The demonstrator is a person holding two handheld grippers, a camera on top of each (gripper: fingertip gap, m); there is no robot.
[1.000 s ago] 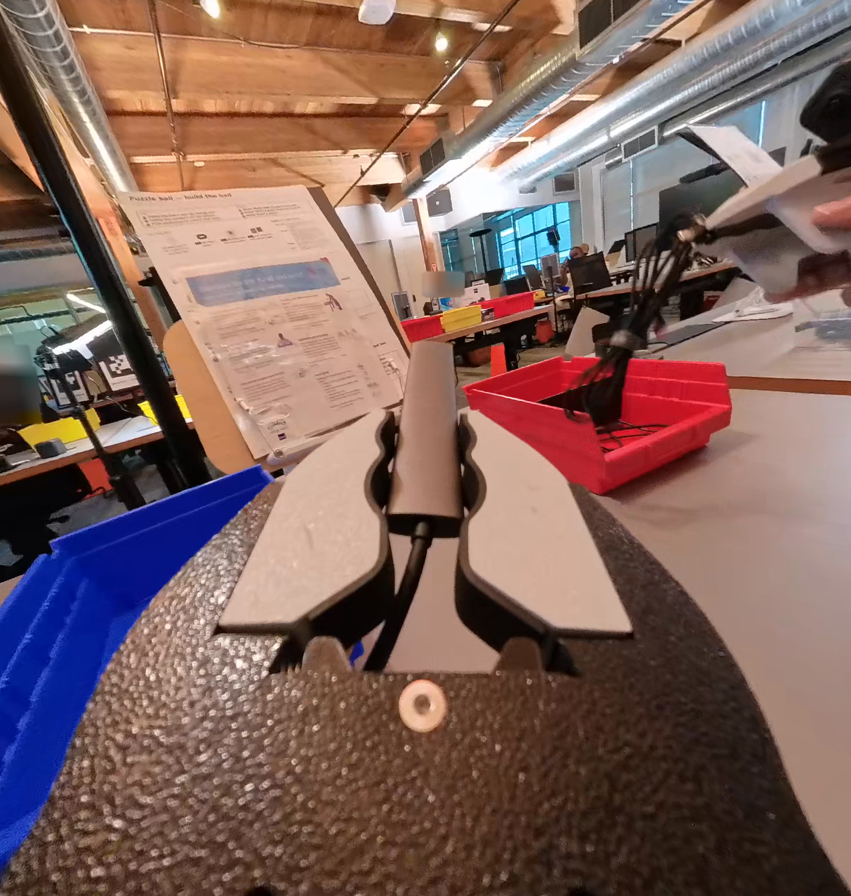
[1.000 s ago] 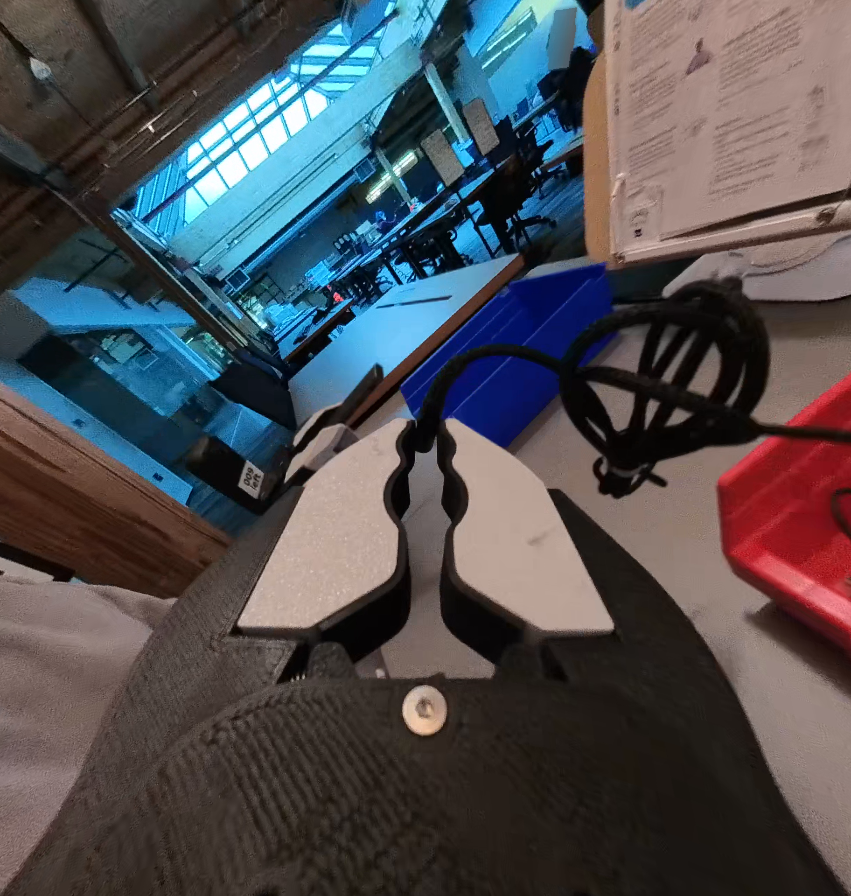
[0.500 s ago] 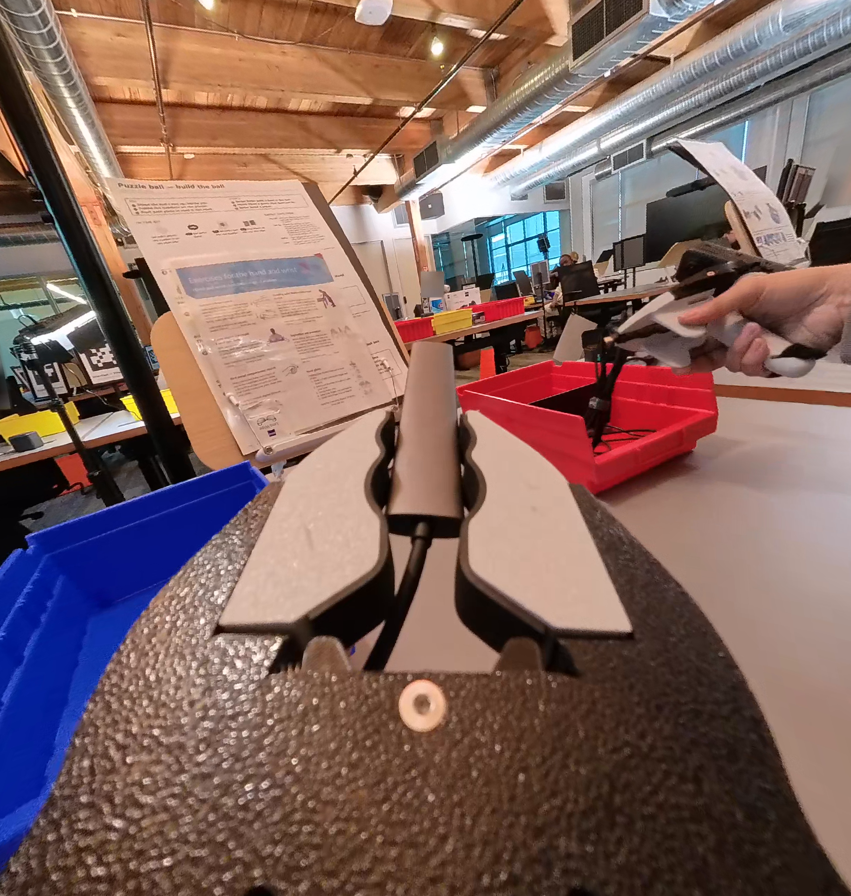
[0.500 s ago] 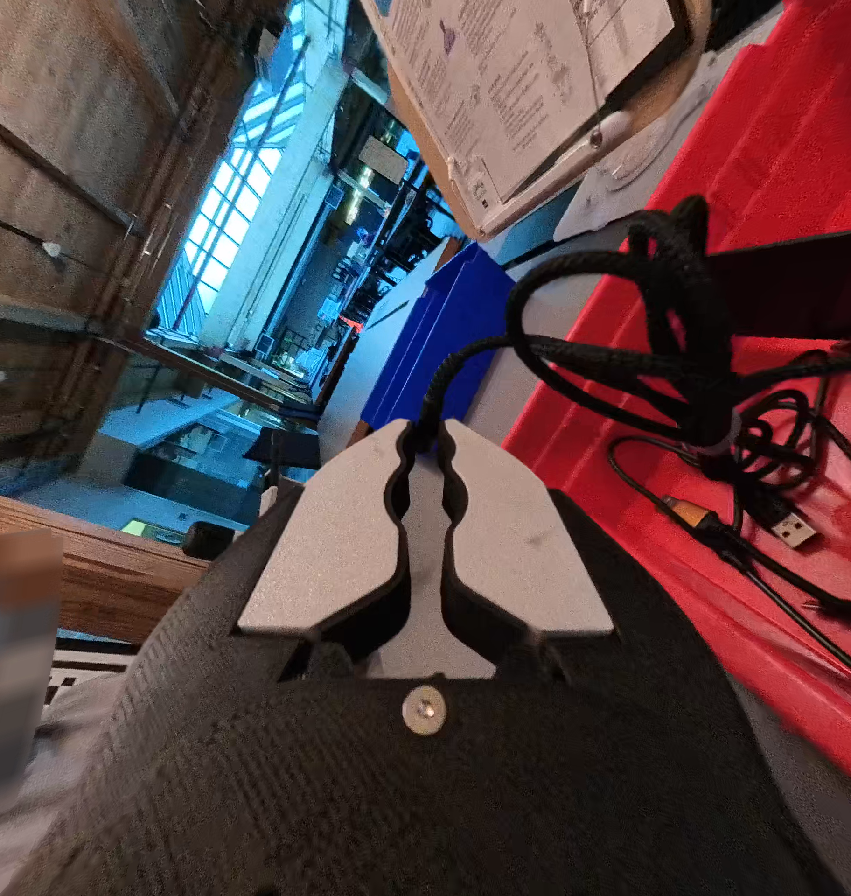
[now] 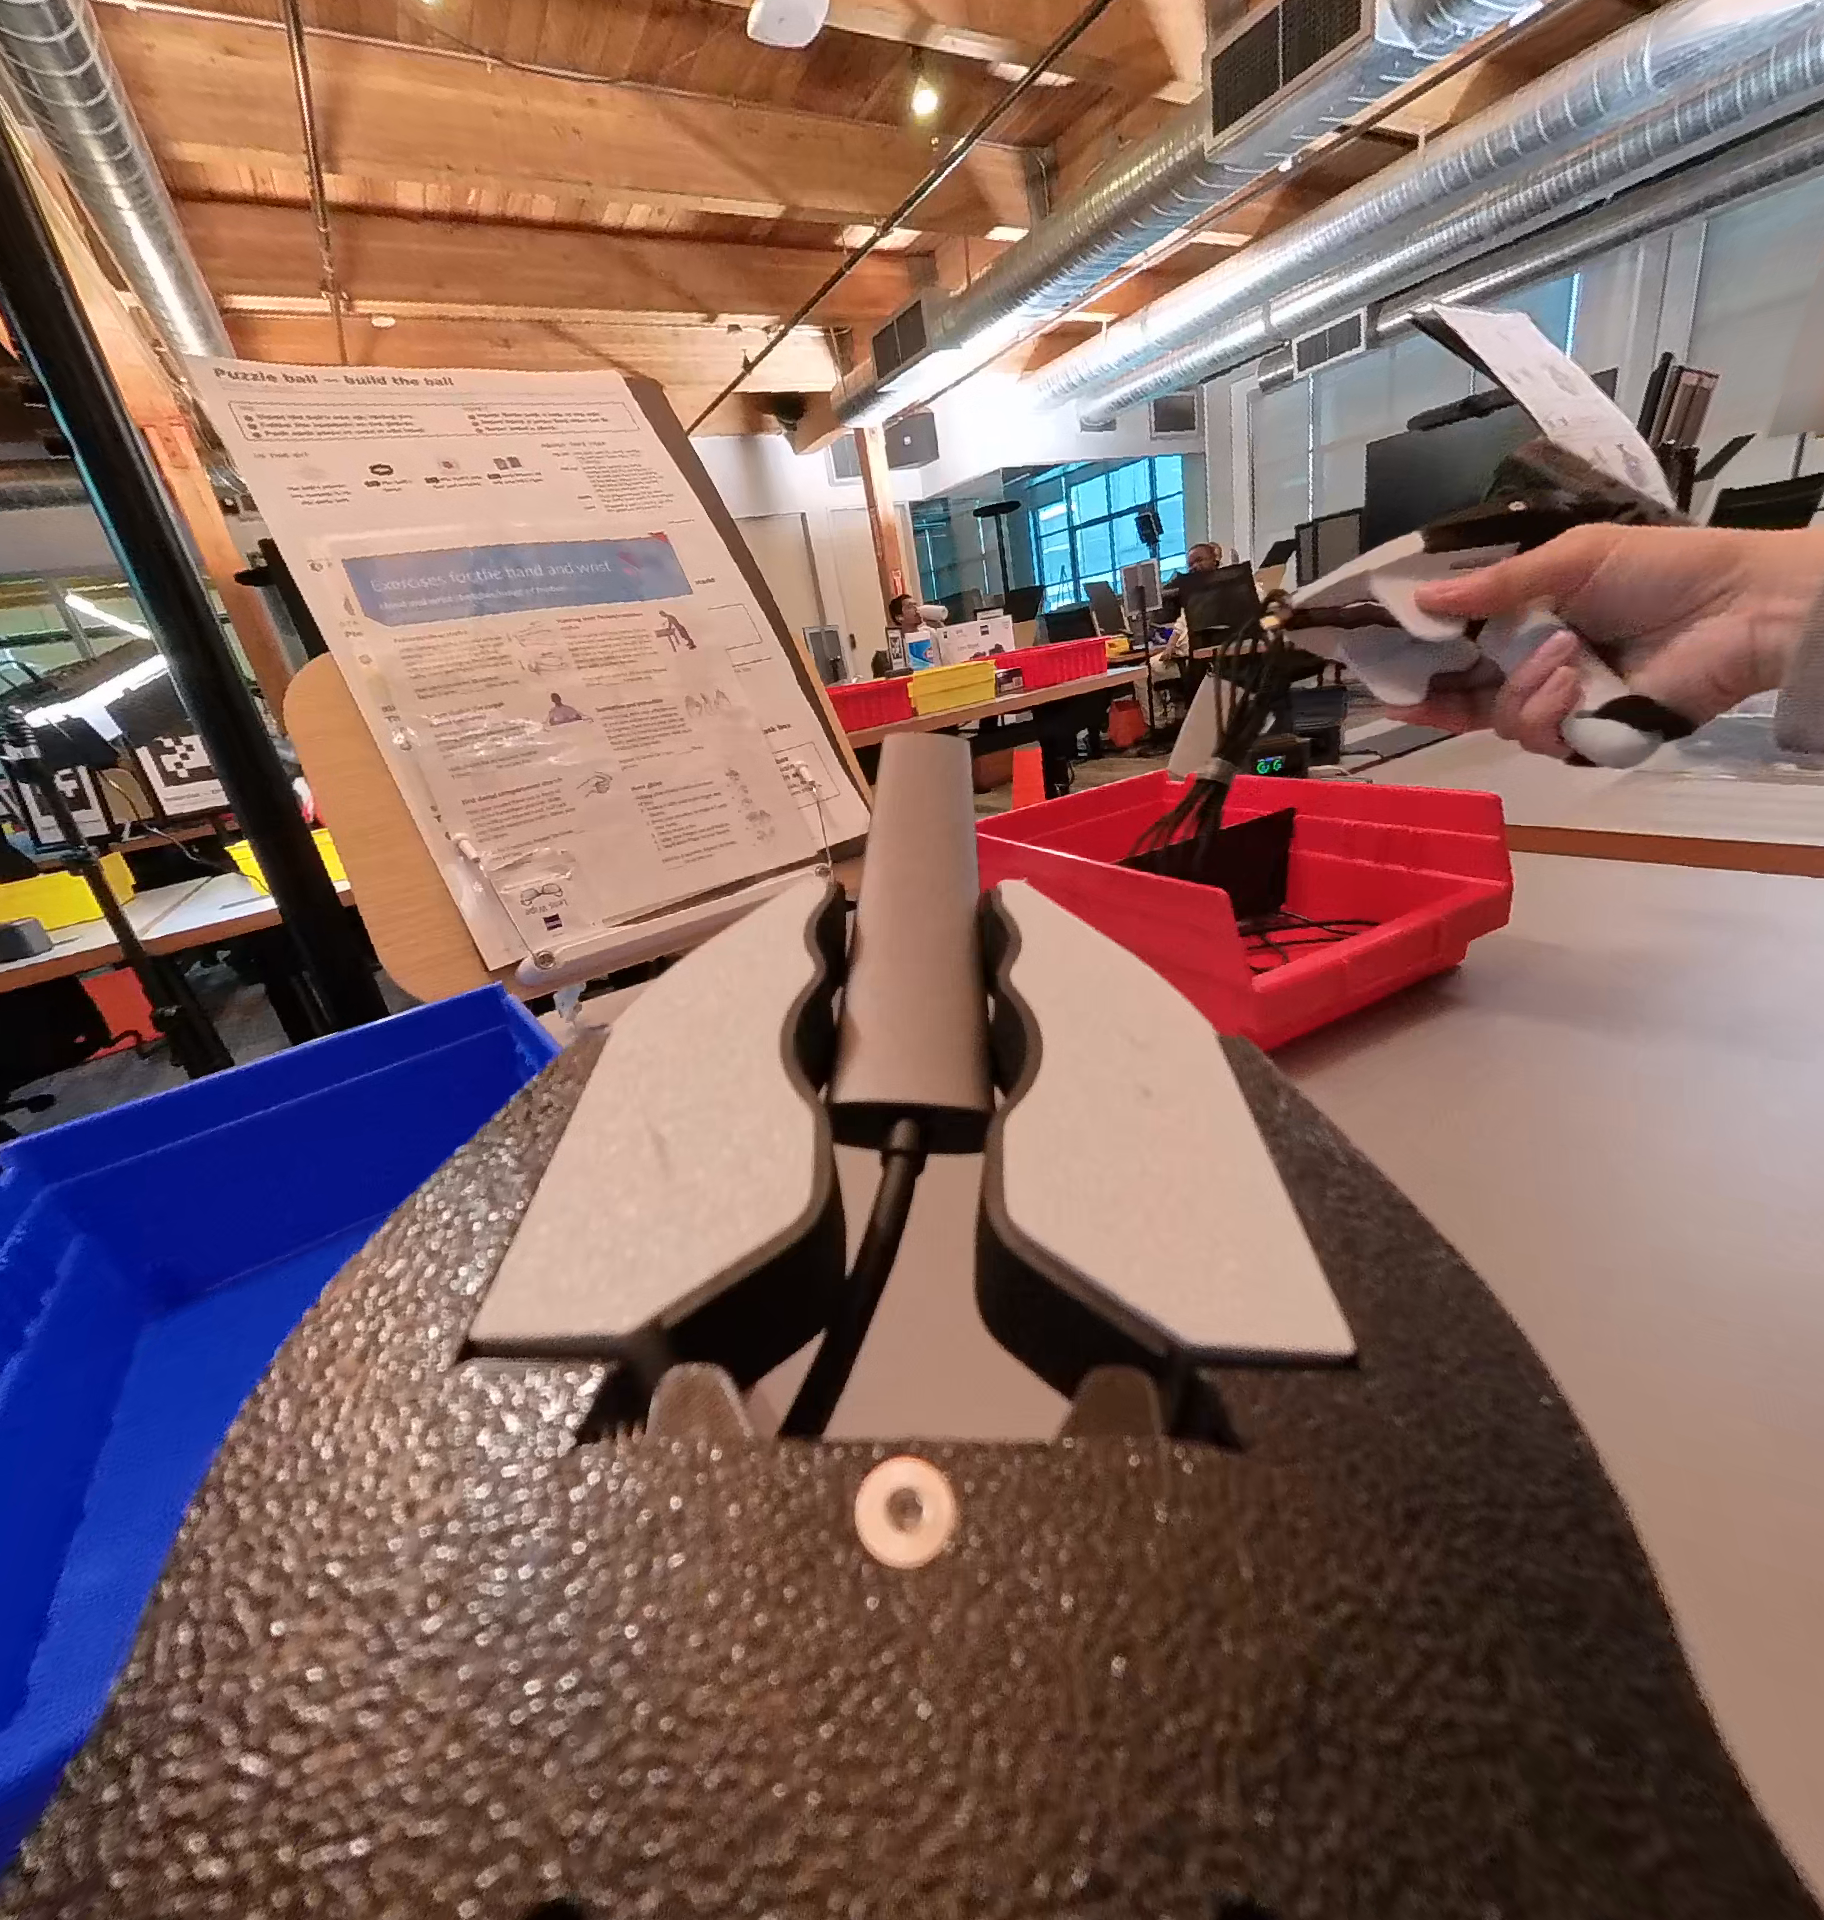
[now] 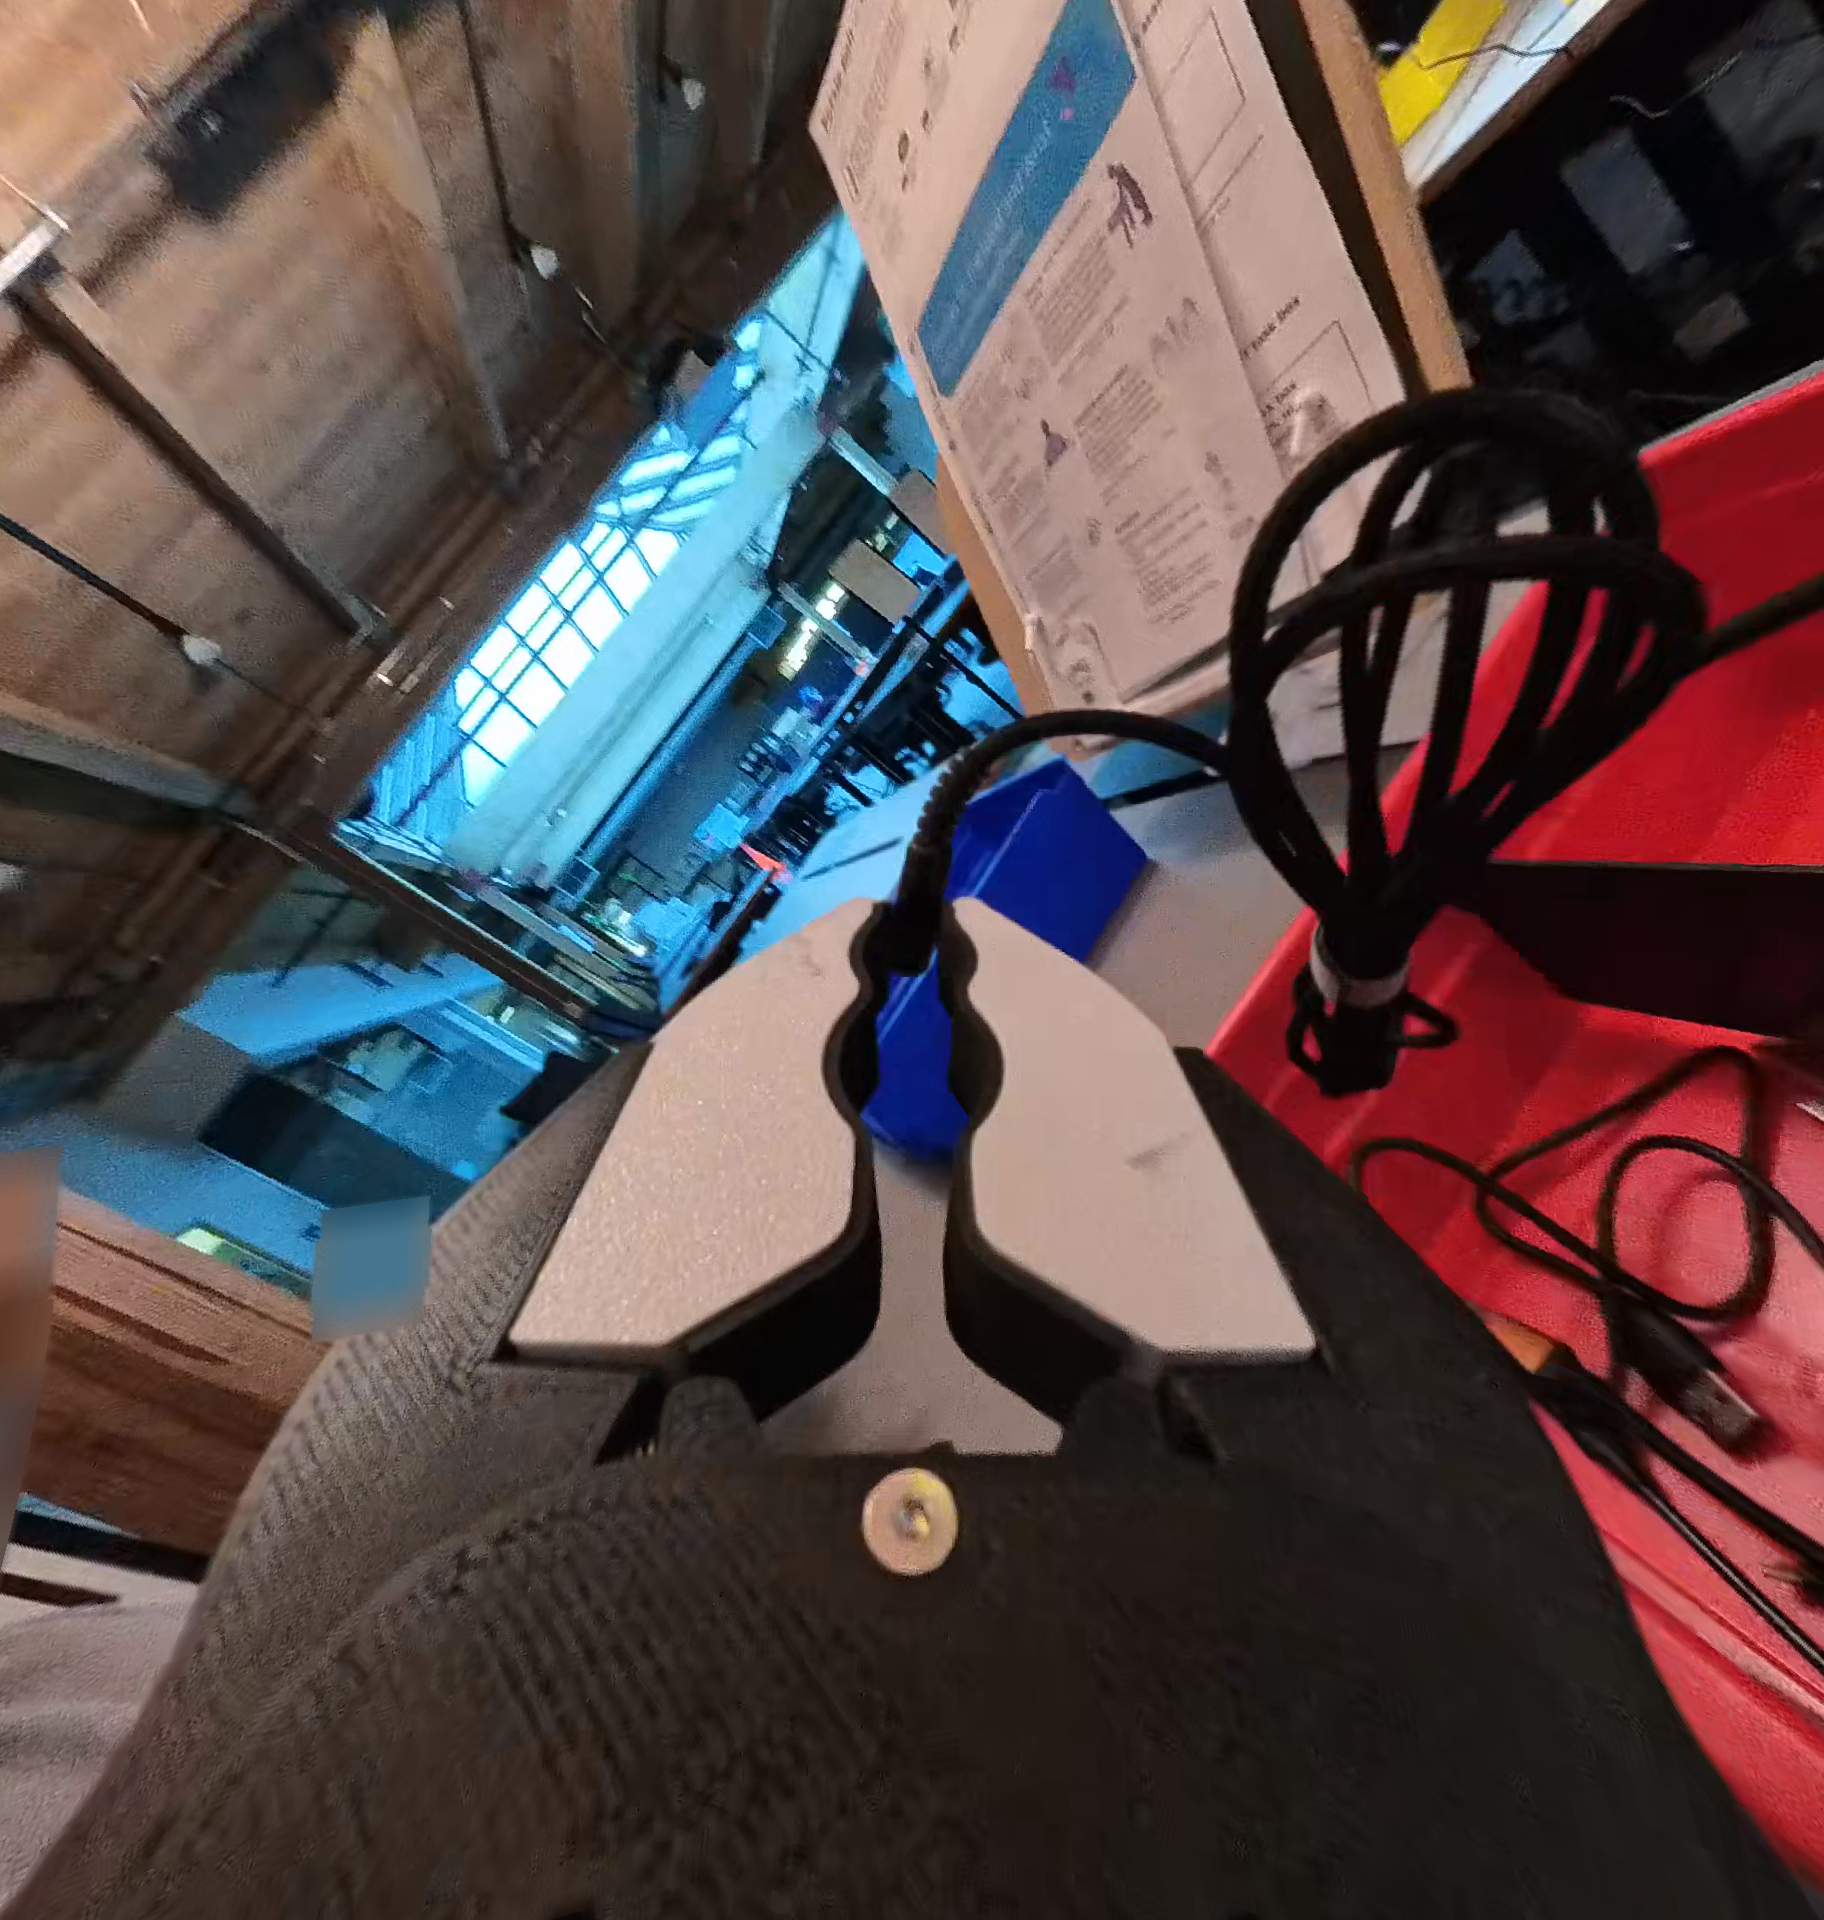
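The left gripper (image 5: 913,935) is clamping a grey hub (image 5: 916,914) above the blue bin (image 5: 160,1226); the right gripper (image 6: 913,935) is pinching the end of a bundled cable (image 6: 1448,665) dangling over the red bin (image 6: 1739,748). The thin cable end could be slipping free (only the fingertips are biting), or the bundle snagging the bin's black divider (image 6: 1666,945).

One red bin (image 5: 1355,935), one blue bin (image 5: 139,1247), one cable bundle (image 6: 1427,665), one grey adapter (image 5: 913,935).
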